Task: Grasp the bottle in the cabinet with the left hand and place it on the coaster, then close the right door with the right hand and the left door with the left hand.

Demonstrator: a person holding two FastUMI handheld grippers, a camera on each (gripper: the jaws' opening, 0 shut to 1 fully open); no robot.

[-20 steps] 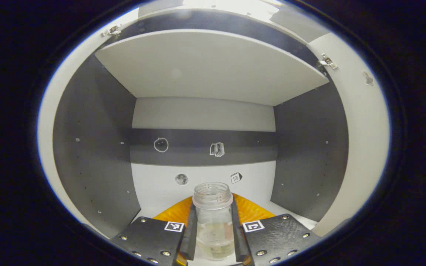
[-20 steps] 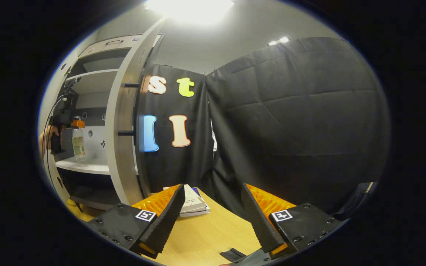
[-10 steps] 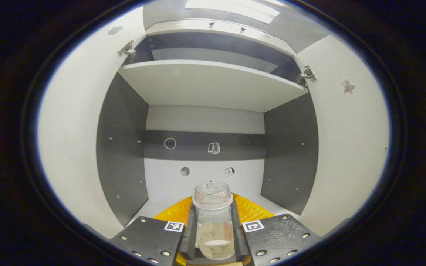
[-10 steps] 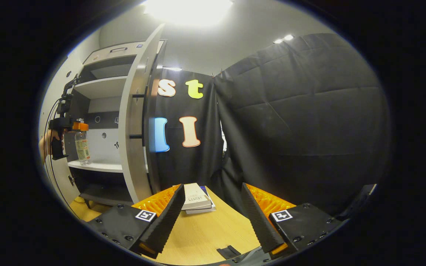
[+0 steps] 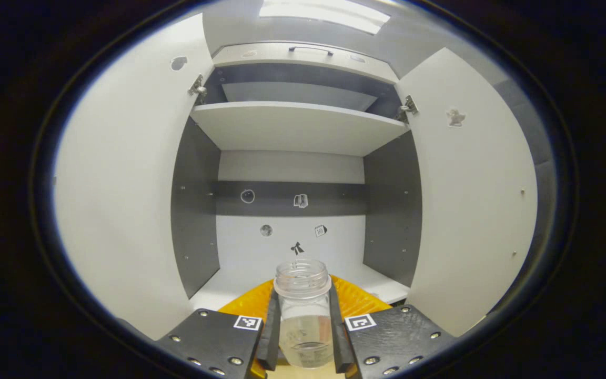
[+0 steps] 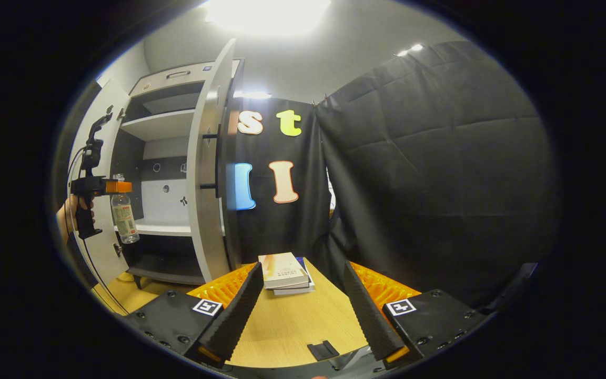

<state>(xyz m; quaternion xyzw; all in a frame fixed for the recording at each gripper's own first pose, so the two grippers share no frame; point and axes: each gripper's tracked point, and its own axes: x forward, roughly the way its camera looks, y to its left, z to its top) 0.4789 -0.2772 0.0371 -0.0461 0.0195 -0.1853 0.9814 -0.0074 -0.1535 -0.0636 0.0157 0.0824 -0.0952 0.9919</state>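
In the left gripper view, my left gripper [image 5: 303, 337] is clamped on the bottle [image 5: 303, 316], one finger pressing each side of its clear body. The bottle stands upright between the fingers, its open mouth toward the camera and a shallow pool of clear liquid low inside it. Ahead of the tool the cabinet [image 5: 292, 173] stands open: the left door [image 5: 124, 173] swung out on the tool's left, the right door [image 5: 466, 184] on its right. The lower shelf [image 5: 229, 284] beyond the bottle is bare, and small stickers mark the back panel.

In the right gripper view, I see the left gripper [image 6: 116, 187] far off to the left, in a hand [image 6: 69, 216], holding the bottle [image 6: 124, 216] in front of the cabinet's [image 6: 166, 173] opening, clear of the shelf. My right gripper's [image 6: 303, 308] fingers stand well apart with nothing between them, above the wooden table [image 6: 292, 326]. A stack of books [image 6: 284, 271] lies on the table just ahead of the tool. A small dark flat piece [image 6: 324, 350] lies on the table near the fingers; I cannot tell whether it is the coaster.
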